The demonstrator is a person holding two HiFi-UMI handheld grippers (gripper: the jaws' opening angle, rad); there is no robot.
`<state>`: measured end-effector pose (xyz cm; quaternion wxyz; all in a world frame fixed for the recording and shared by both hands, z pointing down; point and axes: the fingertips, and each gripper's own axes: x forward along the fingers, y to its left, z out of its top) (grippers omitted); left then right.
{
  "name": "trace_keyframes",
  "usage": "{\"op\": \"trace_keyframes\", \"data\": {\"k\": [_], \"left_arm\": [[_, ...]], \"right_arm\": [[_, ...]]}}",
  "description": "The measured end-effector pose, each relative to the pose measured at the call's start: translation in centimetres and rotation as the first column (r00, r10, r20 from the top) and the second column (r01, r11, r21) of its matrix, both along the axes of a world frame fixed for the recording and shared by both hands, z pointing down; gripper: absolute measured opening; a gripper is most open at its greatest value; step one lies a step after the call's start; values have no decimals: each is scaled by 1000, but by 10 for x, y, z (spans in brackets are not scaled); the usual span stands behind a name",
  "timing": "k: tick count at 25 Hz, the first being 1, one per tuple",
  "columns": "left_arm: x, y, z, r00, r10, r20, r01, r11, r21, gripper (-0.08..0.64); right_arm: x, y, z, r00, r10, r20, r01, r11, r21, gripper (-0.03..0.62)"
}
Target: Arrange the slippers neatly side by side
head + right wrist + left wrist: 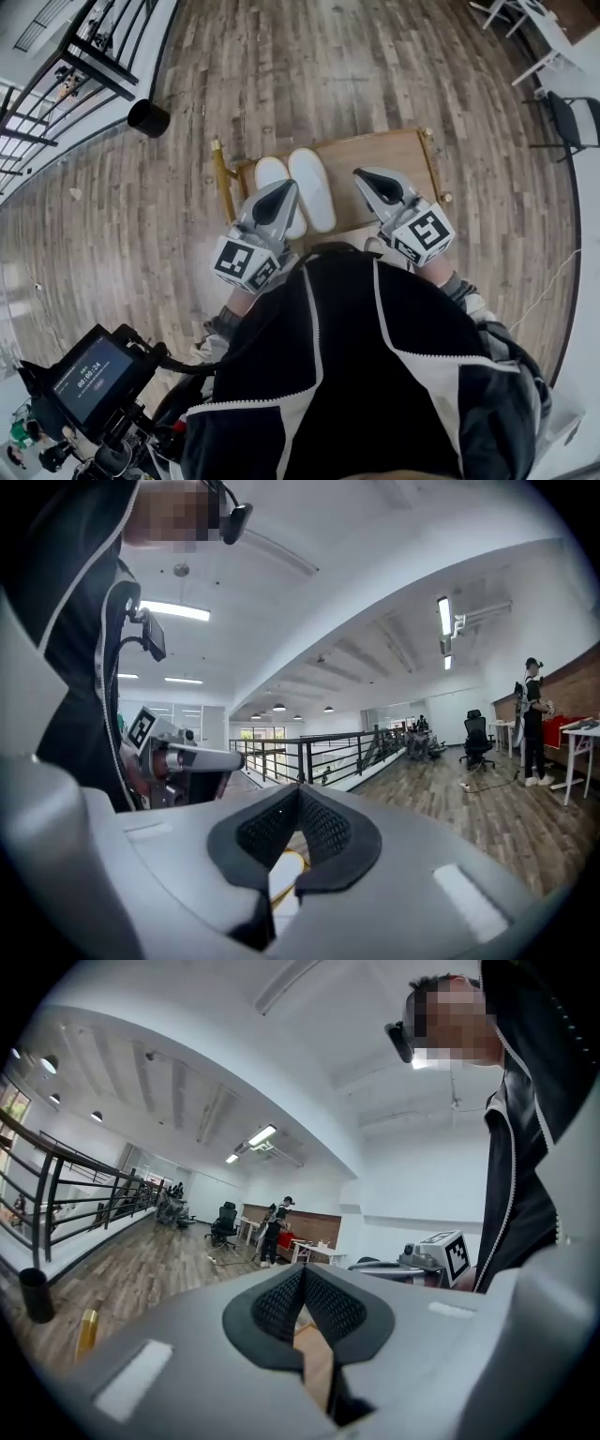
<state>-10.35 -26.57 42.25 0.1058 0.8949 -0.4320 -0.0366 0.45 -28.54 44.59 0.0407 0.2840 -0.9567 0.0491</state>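
Two white slippers lie side by side on a low wooden stand with yellow posts: the left slipper and the longer right slipper. My left gripper hovers over the left slipper's near end and hides part of it; its jaws are shut with nothing between them. The right gripper hangs over bare wood to the right of the slippers, also shut and empty. In the left gripper view the pads meet. They meet in the right gripper view as well.
A black bin stands on the plank floor at the far left, beside a railing. A dark chair and a white table are at the far right. A person stands far off. A screen device sits at the lower left.
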Motion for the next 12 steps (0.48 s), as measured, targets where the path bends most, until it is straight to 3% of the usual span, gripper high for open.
{"op": "trace_keyframes", "data": {"k": [12], "left_arm": [[-4, -1, 2, 1000, -2, 19, 2, 1000, 4, 18]], "right_arm": [[0, 0, 13, 999, 1, -35, 0, 1000, 15, 2]]}}
